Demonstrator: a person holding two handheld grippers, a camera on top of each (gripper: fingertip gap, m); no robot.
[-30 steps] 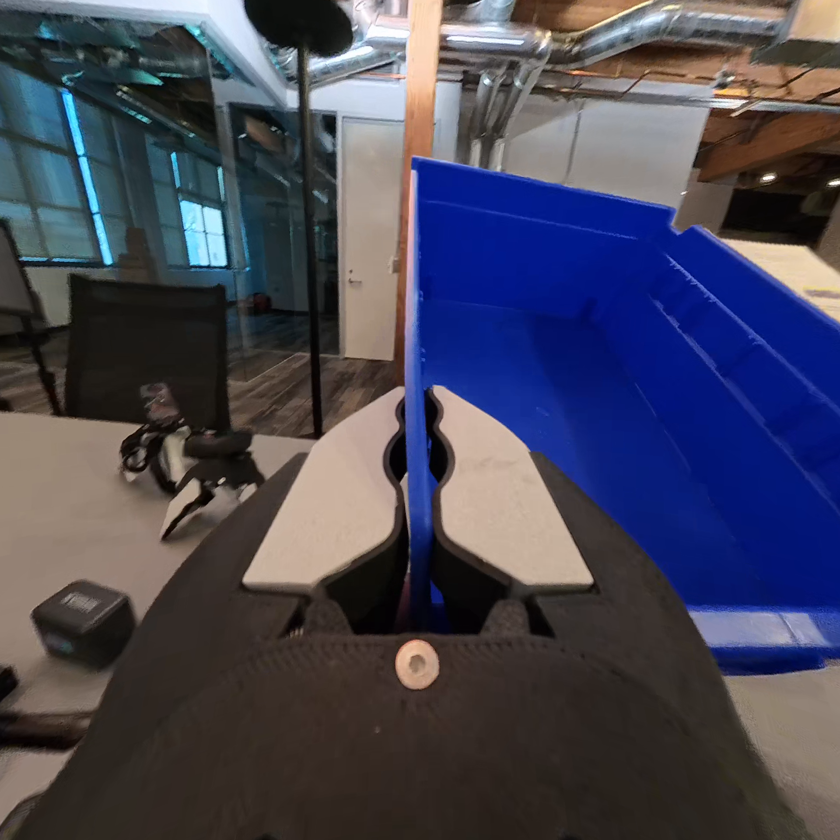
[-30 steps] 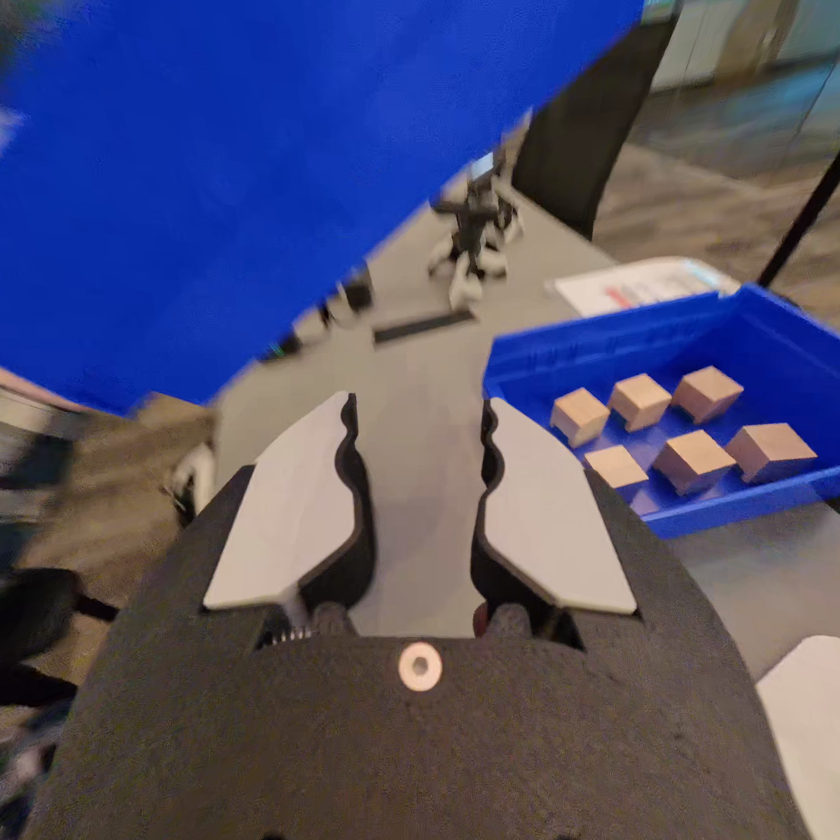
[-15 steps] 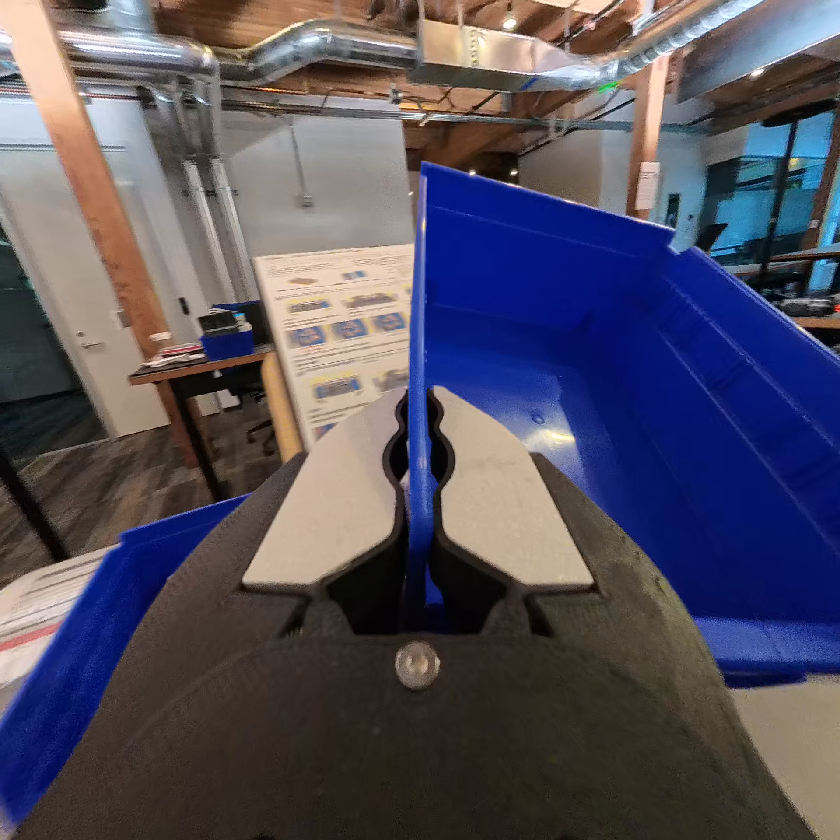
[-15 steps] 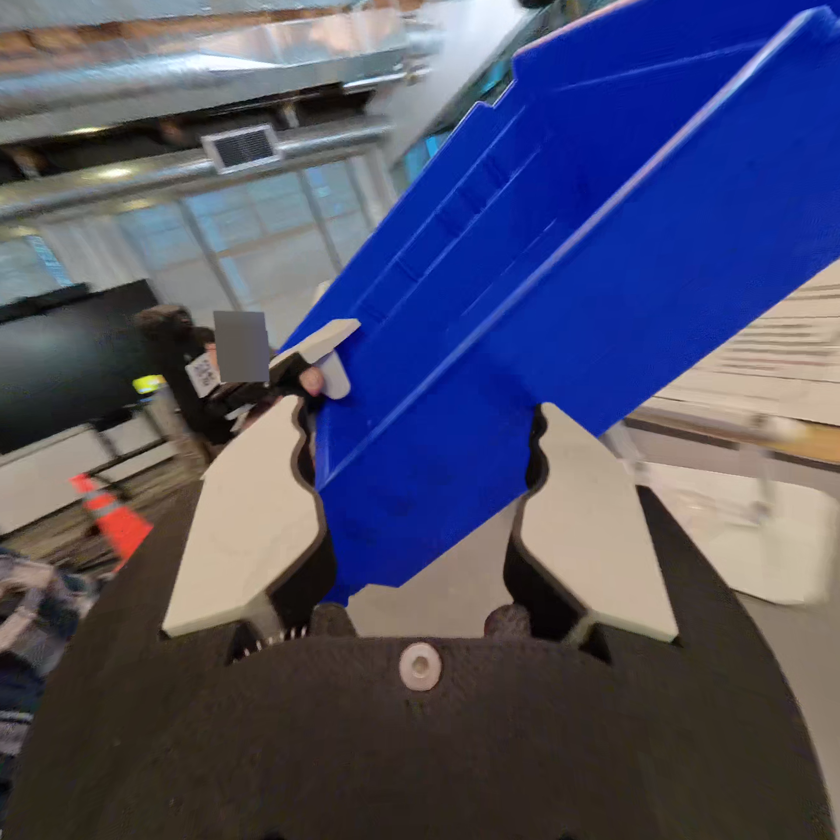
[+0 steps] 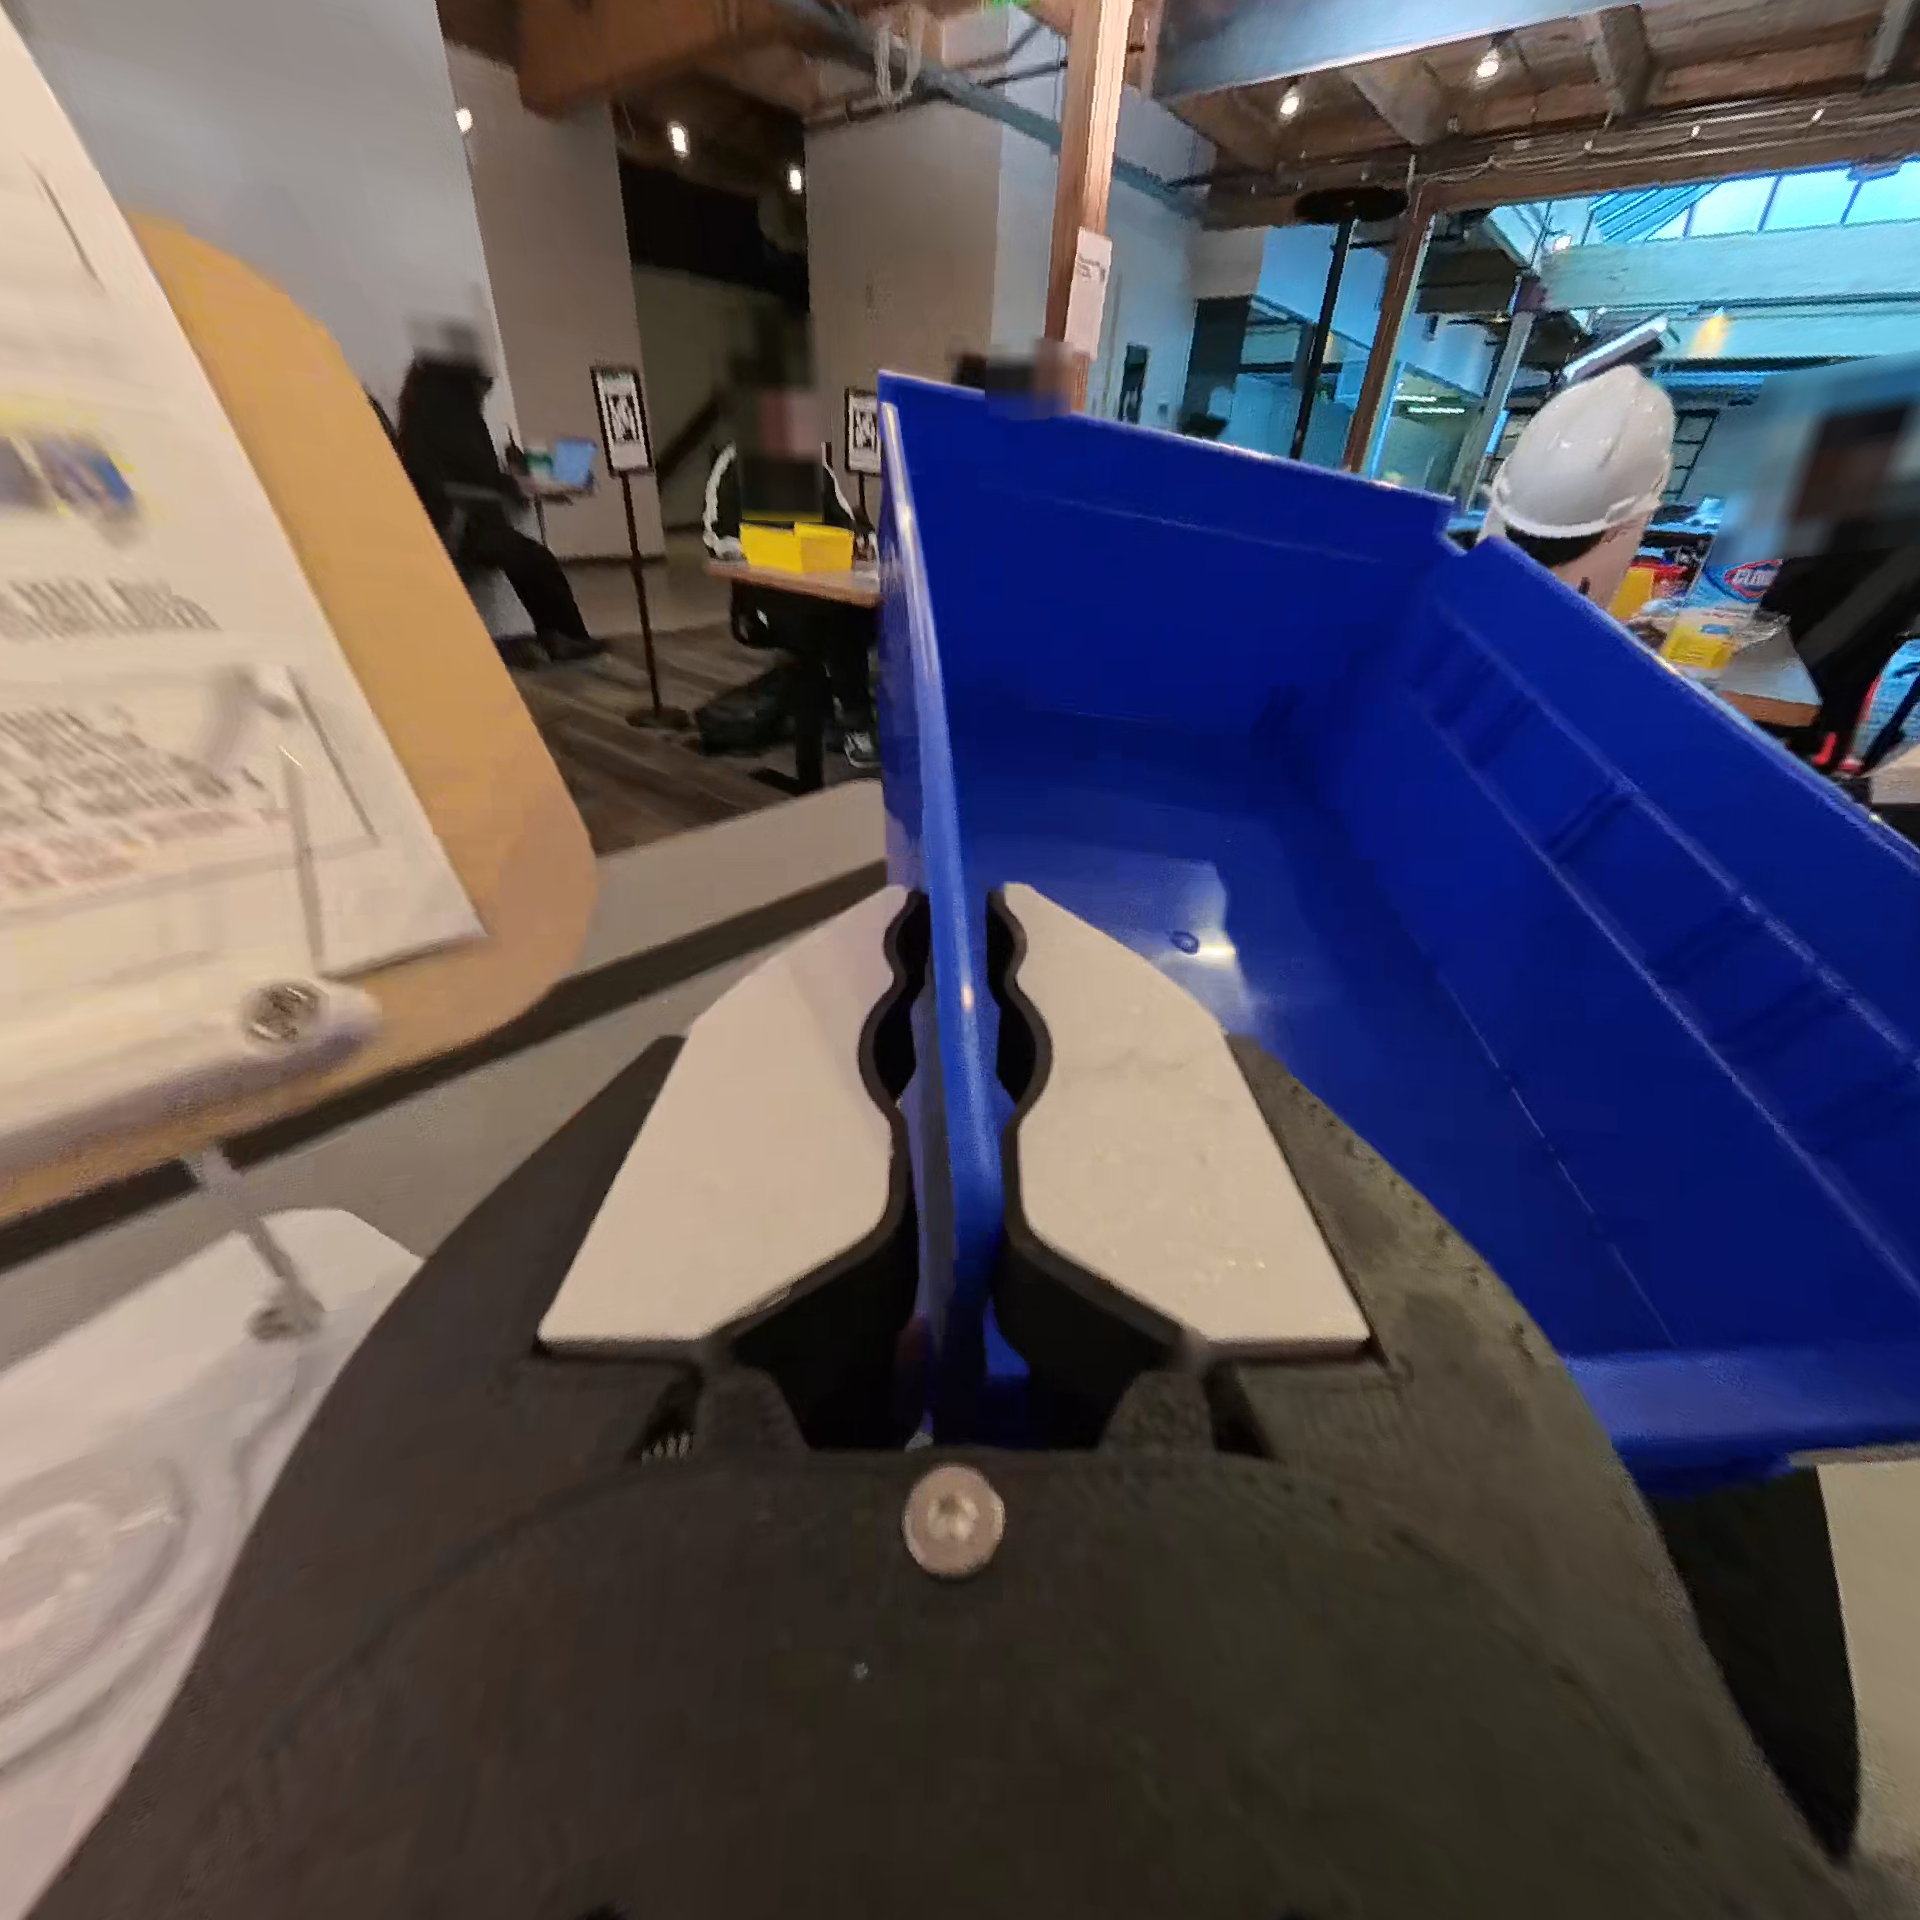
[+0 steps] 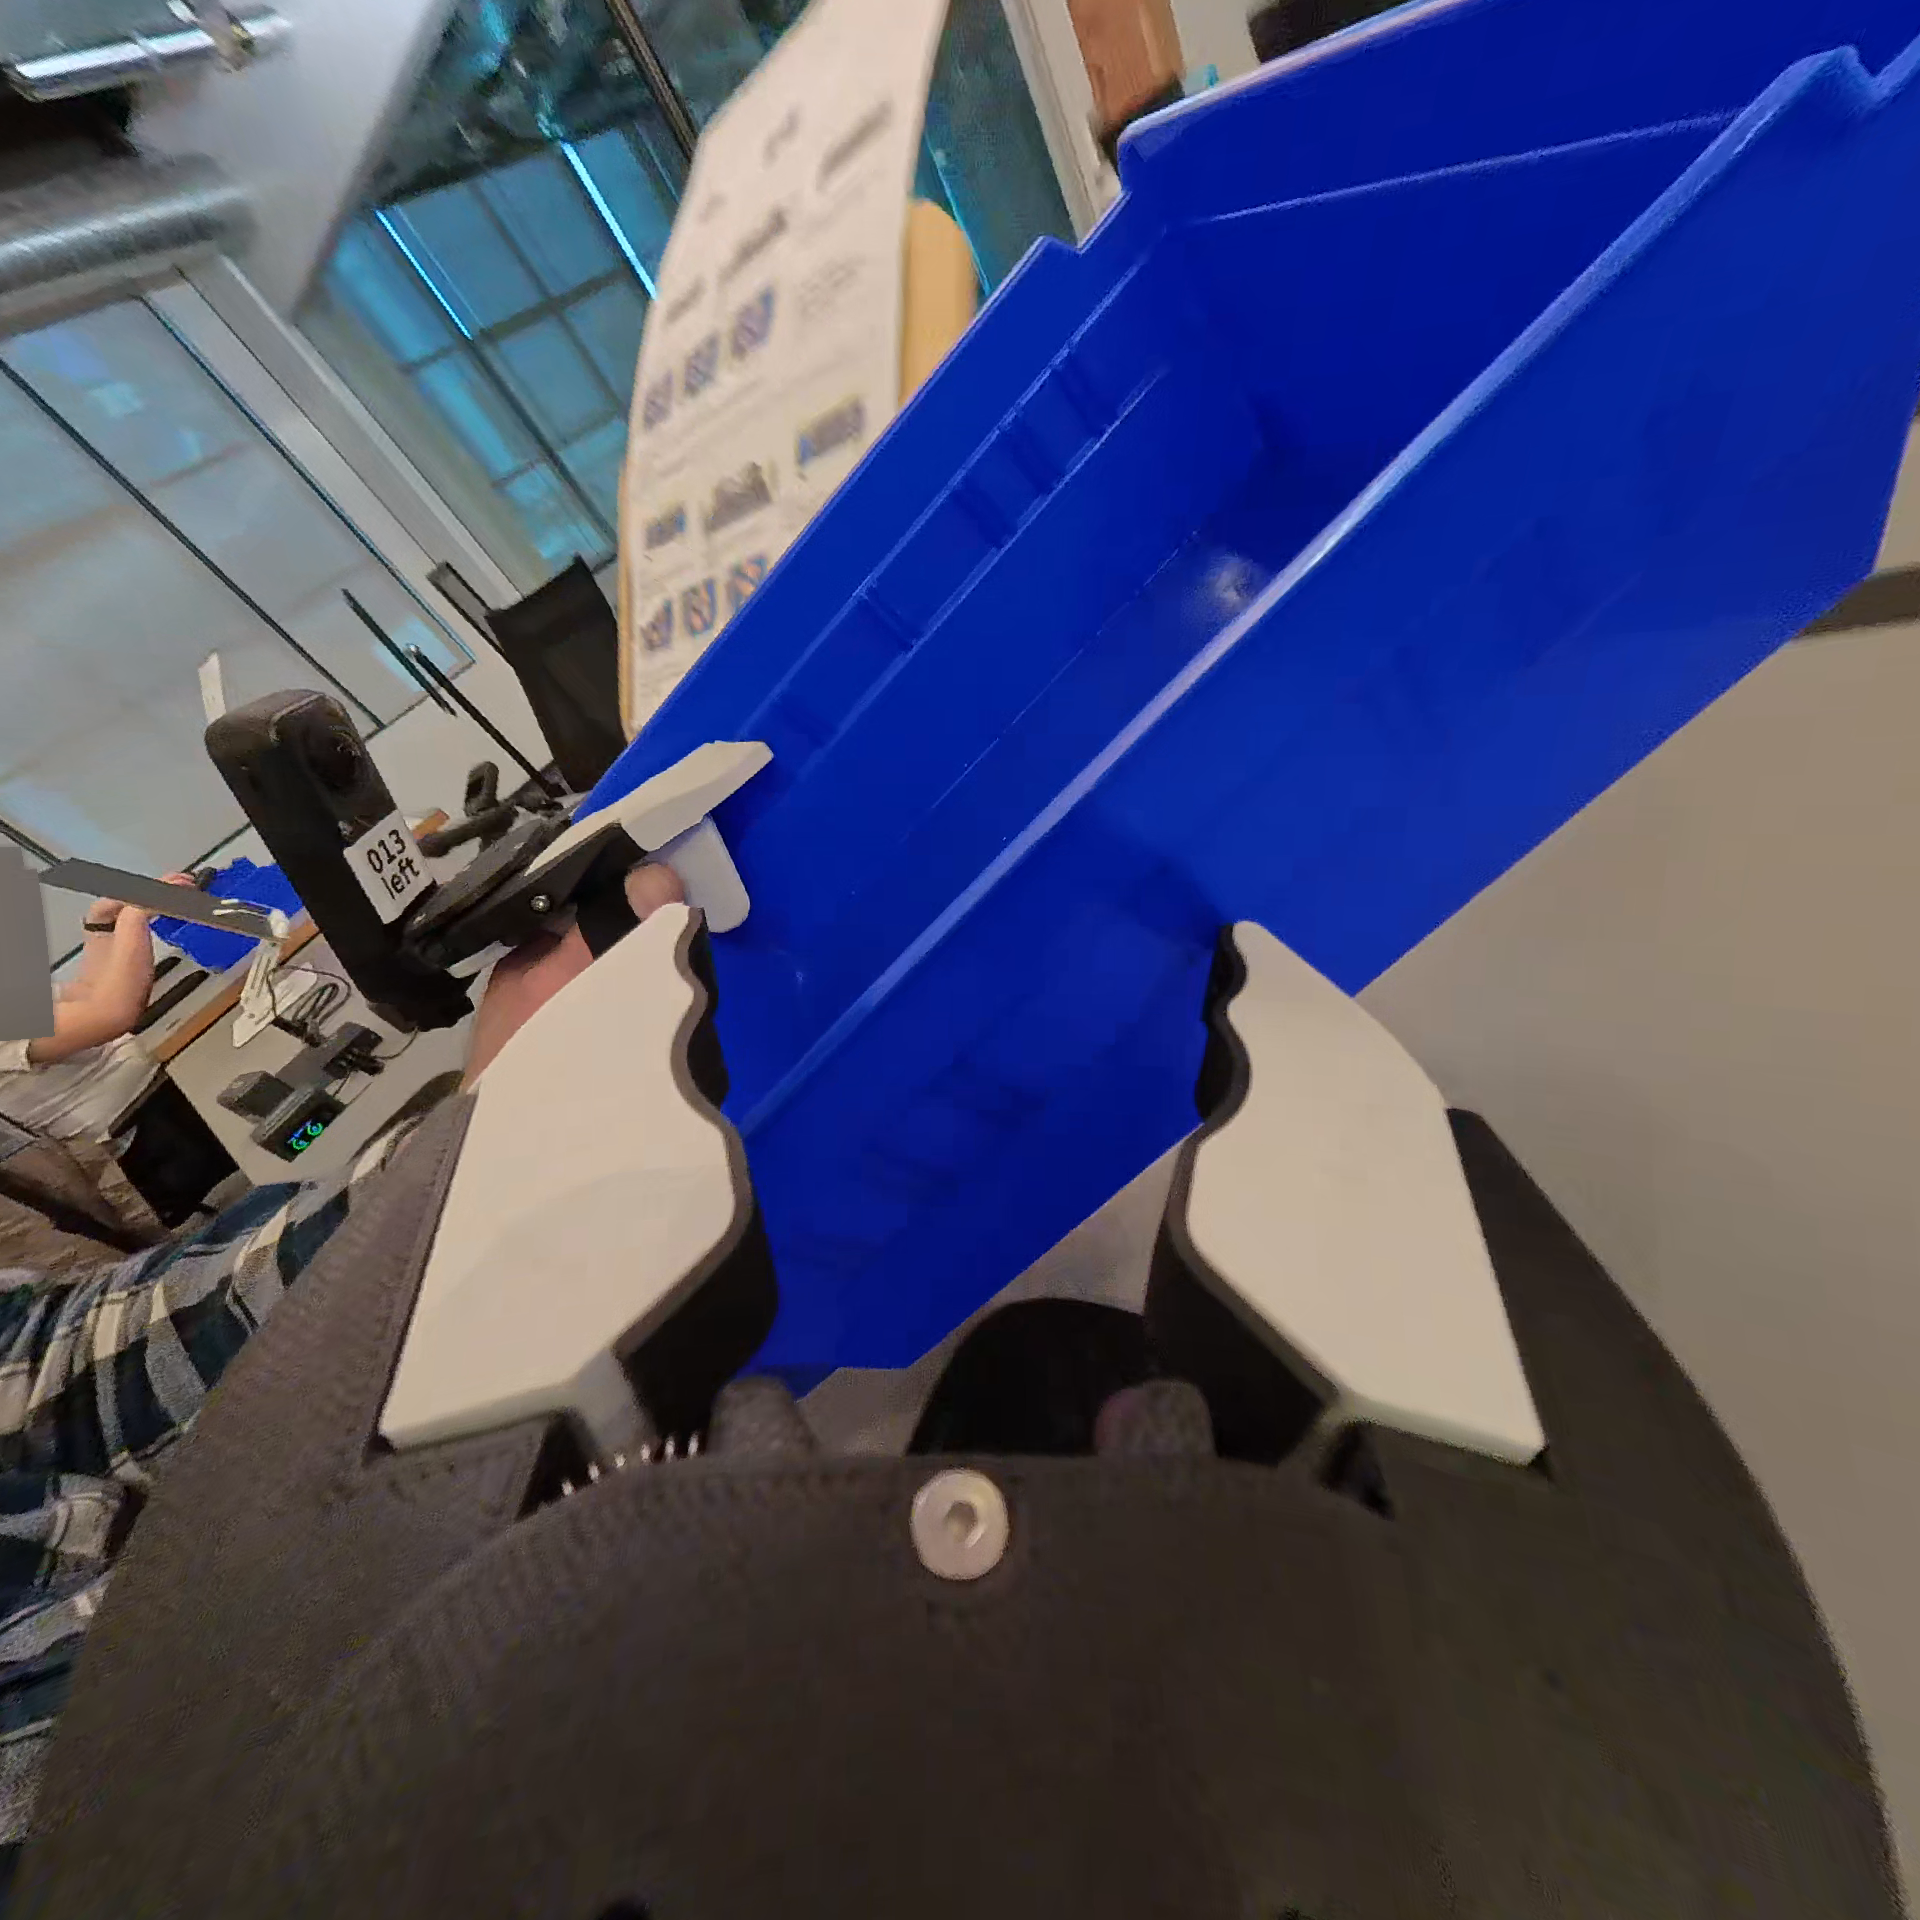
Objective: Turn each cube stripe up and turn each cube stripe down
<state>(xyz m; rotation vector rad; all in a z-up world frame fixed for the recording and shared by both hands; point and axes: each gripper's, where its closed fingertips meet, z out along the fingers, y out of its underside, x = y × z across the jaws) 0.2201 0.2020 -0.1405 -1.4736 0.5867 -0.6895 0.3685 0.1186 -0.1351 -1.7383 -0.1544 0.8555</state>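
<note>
- Across the centre and right of the left wrist view, the blue bin (image 5: 1351, 831) is held tilted off the grey worktop (image 5: 727, 862); no cubes show inside it.
- Left tool (image 5: 951, 914) is clamped on the bin's thin side wall, both pads pressing it.
- Right tool (image 6: 961, 966) stands wide open around the bin's lower corner; whether its pads touch the bin cannot be told.
- At upper left, a blurred poster board (image 5: 208, 623) leans.
- A white hard hat (image 5: 1579, 457) sits at upper right.

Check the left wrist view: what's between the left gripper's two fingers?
The blue bin's side wall, clamped edge-on by the left gripper; the right wrist view confirms it.
</note>
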